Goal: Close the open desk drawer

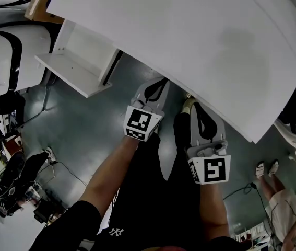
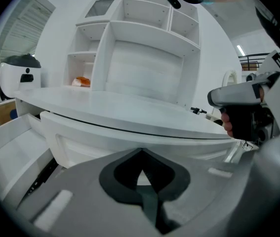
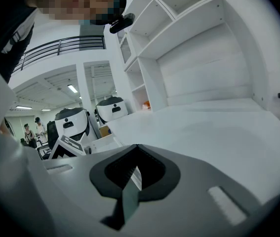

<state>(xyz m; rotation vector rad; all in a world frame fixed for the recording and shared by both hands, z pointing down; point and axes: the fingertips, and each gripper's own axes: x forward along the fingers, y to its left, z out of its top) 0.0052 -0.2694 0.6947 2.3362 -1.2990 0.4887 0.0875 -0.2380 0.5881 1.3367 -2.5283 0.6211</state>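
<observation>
The white desk (image 1: 189, 41) fills the top of the head view. Its open drawer (image 1: 77, 61) sticks out at the left, well to the left of both grippers. My left gripper (image 1: 157, 83) points at the desk's front edge, jaws shut and holding nothing. Right of it, my right gripper (image 1: 197, 107) is also shut and empty, just below the edge. In the left gripper view the left gripper (image 2: 140, 154) faces a closed front panel (image 2: 130, 137), with the open drawer (image 2: 11, 147) at the left. The right gripper (image 3: 136, 151) looks over the desk top (image 3: 204, 132).
A white shelf unit (image 2: 140, 48) stands on the desk, with an orange item (image 2: 82, 81) in one cubby. A white-and-black machine (image 1: 1, 56) stands left of the drawer. Cables (image 1: 59, 166) lie on the grey floor. Another person's feet (image 1: 267, 169) show at the right.
</observation>
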